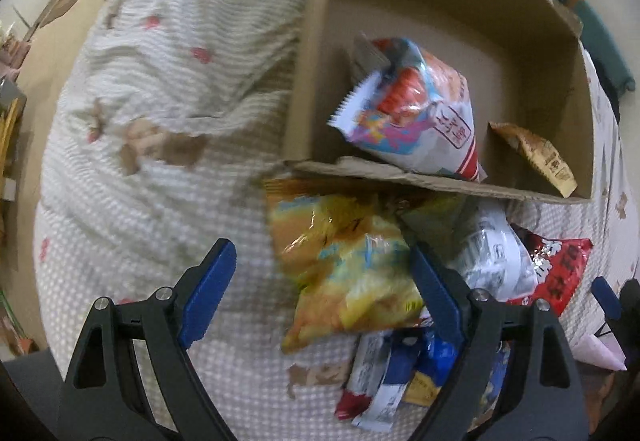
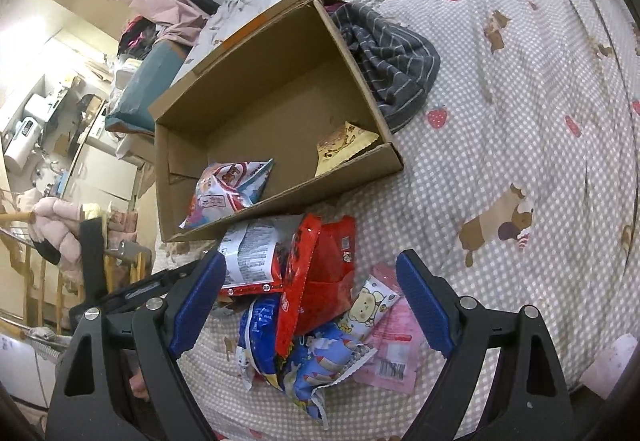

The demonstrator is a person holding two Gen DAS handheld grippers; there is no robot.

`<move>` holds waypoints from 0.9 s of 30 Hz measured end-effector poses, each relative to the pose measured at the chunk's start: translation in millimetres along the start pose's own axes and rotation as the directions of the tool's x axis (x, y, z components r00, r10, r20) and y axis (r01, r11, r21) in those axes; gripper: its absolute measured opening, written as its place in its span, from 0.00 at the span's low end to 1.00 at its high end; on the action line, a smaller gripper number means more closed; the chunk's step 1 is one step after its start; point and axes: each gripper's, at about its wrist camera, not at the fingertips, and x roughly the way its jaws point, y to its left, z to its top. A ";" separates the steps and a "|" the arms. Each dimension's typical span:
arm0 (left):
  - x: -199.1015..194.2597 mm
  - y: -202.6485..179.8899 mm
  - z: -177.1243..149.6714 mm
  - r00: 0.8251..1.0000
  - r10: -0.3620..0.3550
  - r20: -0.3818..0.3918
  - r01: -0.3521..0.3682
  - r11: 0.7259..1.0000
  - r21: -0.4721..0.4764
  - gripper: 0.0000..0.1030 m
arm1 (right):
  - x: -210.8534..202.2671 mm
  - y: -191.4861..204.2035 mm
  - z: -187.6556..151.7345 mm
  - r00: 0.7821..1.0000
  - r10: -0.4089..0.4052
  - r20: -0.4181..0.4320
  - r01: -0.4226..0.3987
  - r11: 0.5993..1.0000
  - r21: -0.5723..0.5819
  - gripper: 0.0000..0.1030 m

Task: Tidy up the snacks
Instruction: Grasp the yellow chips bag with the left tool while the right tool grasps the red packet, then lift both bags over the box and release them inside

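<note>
Your snack pile (image 2: 304, 305) lies low in the frame on the bed (image 2: 500, 169), between the spread jaws of your right hand-held gripper (image 2: 308, 305). Your left hand-held gripper (image 1: 320, 289), open too, frames a yellow bag (image 1: 344, 265). Above sits the box (image 2: 280, 97), two packets inside.

Soft, even indoor light fills both views, with weak shadows inside the cardboard box (image 2: 276, 109). The left wrist view is smeared by motion blur; the right is sharper. Glare glints off the yellow snack bag (image 1: 344, 261). Fisheye bending curves the edges, and the corners go black.
</note>
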 end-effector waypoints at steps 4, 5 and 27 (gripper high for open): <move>13.0 -10.7 -3.7 1.000 0.010 -0.026 -0.009 1.000 0.029 0.84 | -2.1 -3.0 1.2 1.000 -0.006 0.006 0.006 1.000 0.009 0.87; 14.4 -11.7 -4.8 1.000 0.010 -0.023 -0.010 1.000 0.030 0.84 | -2.4 -3.6 1.7 1.000 -0.005 0.006 0.005 1.000 0.011 0.87; -17.4 -2.1 -40.2 0.998 -0.057 -0.039 0.058 0.998 0.023 0.25 | 77.1 -12.3 -3.4 0.972 0.048 -0.230 -0.016 0.990 0.138 0.57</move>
